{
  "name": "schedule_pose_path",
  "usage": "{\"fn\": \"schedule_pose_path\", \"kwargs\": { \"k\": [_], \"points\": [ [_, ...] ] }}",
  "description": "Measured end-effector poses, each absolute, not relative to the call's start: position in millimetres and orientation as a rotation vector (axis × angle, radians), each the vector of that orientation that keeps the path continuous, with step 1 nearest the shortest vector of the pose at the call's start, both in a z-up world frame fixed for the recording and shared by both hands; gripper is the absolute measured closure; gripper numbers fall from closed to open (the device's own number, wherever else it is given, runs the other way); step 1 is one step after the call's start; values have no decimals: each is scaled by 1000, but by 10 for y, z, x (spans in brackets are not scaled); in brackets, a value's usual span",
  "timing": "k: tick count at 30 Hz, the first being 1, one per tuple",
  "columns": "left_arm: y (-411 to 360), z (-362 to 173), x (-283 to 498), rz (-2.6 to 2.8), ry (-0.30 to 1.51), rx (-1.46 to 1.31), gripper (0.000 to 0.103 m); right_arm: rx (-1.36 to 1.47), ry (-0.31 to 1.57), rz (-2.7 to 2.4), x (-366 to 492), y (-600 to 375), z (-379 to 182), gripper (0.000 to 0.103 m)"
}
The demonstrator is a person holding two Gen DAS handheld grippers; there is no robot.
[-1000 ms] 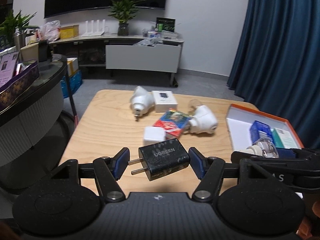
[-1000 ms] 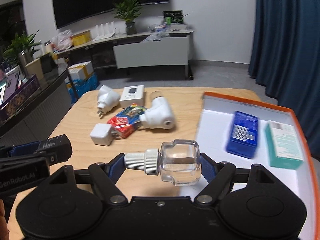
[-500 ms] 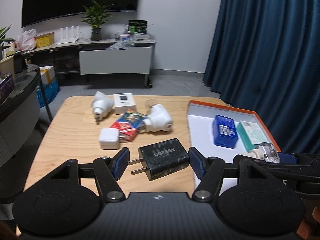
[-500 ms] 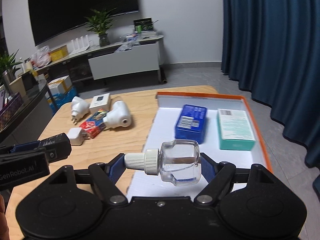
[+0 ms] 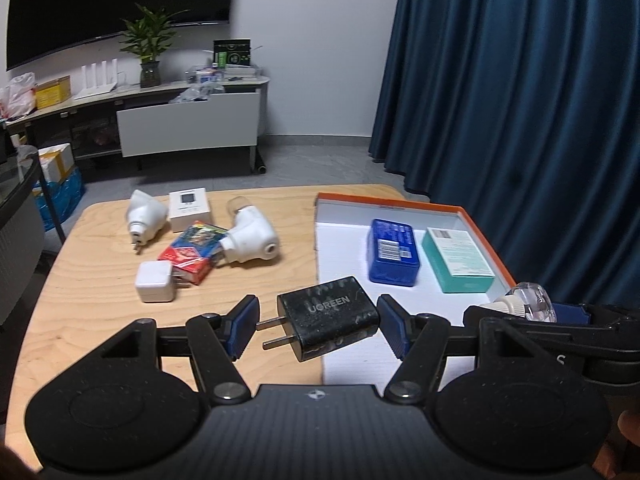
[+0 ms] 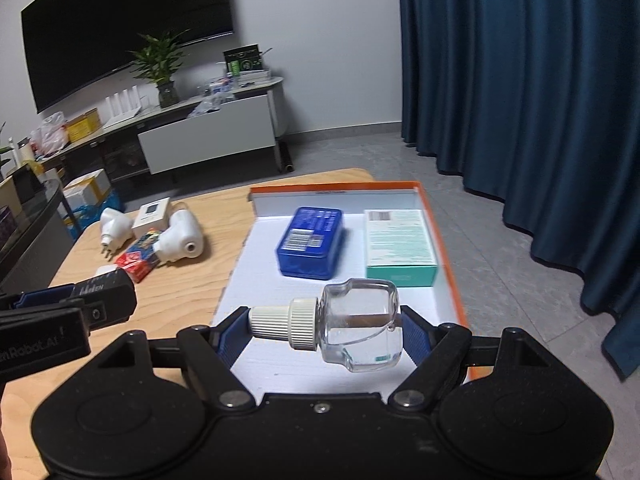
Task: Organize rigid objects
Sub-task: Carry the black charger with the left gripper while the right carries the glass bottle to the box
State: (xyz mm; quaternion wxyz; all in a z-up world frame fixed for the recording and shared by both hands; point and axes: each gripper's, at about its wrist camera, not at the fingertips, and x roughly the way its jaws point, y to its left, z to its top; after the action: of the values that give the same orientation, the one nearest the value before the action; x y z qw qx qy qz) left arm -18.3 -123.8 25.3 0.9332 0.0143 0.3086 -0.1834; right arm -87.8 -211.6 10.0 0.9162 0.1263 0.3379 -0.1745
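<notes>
Both grippers have swung from the cluttered side of the wooden table (image 5: 100, 312) toward the orange-rimmed box lid (image 6: 436, 224), which a second ago sat at the frame edge and now fills the middle of the right wrist view. Their loads ride unchanged. The left gripper (image 5: 318, 328) is clamped on one black charger (image 5: 328, 322), its two prongs against the left pad and its body against the right, carried above the lid's near left edge. The right gripper (image 6: 322, 330) has its jaws pressed on one clear glass bottle (image 6: 360, 326) with a ribbed white cap, held sideways, cap to the left, above the lid's near end.

The lid holds two things on its white floor: one blue case (image 6: 310, 242) and one teal box (image 6: 400, 246), side by side, apart, at the far half.

Five pieces are left on the bare wood: two white plug-in devices (image 5: 146, 216) (image 5: 252, 238), one small white box (image 5: 188, 208), one red printed box (image 5: 192, 250) and one white cube charger (image 5: 156, 286), the last three packed close together with the right-hand device touching the red box.
</notes>
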Motion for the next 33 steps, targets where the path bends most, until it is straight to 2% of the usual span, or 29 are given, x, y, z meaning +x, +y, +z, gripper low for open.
{"fn": "schedule_pose_path", "kwargs": {
  "k": [33],
  "points": [
    [-1689,128,-37,-444,662,79,38,282,714,-408,-877,-2475,-22,11]
  ]
}}
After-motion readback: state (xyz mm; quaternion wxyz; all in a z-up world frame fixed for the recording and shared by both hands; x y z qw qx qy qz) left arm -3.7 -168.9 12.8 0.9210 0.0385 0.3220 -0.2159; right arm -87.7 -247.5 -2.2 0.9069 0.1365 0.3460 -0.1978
